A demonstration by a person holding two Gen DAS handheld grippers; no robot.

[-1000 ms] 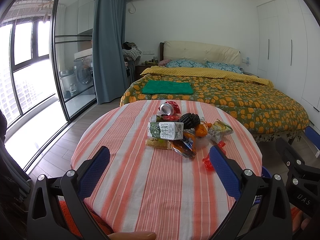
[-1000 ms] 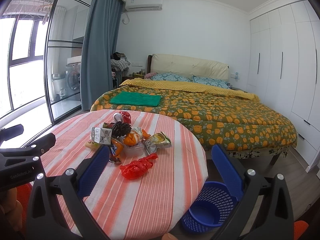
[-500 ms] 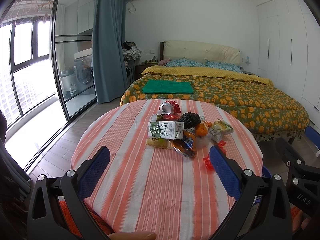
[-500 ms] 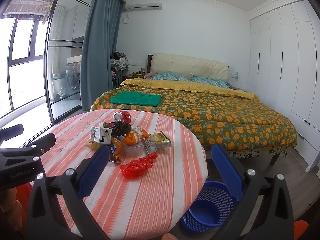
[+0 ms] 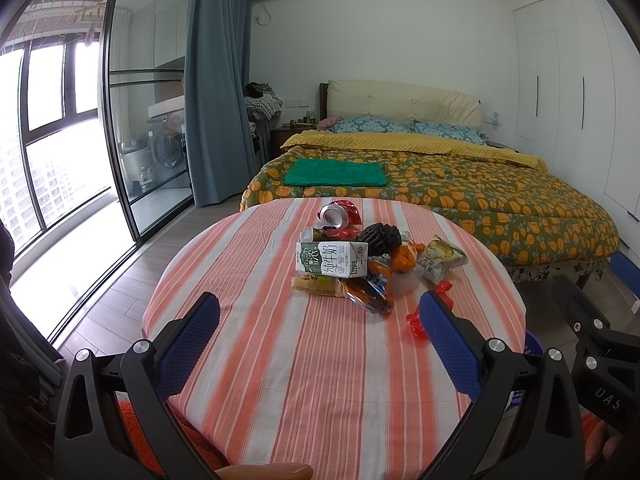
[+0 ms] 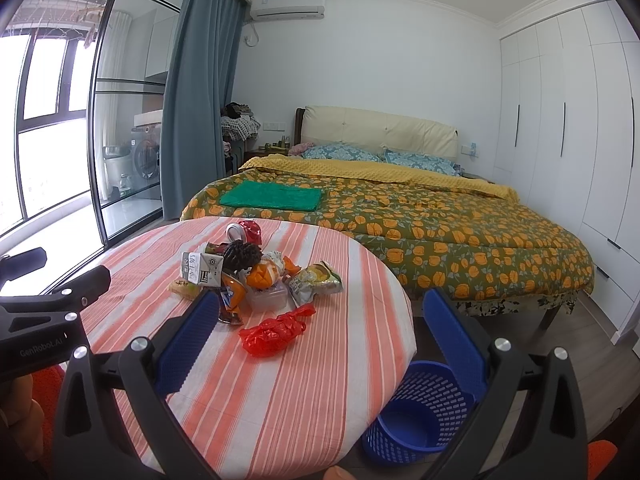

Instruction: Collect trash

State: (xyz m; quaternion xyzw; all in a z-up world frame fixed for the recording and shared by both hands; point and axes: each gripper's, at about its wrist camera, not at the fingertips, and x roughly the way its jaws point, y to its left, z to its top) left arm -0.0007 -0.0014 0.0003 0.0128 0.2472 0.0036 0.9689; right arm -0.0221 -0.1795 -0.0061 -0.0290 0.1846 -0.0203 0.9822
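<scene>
Beside the table, blue basket (nothing visible inside).

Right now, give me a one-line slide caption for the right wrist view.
Open right gripper above a striped round table piled with trash, red crumpled plastic bag nearest, blue plastic basket on the floor.

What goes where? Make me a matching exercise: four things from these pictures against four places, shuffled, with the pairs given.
Things:
1. milk carton
2. blue basket
3. green cloth
4. red bag

Places:
A. on the bed
B. on the floor beside the table
C. in the trash pile, lying on its side
D. on the tablecloth, nearest piece of trash to the right tool

Pairs: 1-C, 2-B, 3-A, 4-D
</scene>
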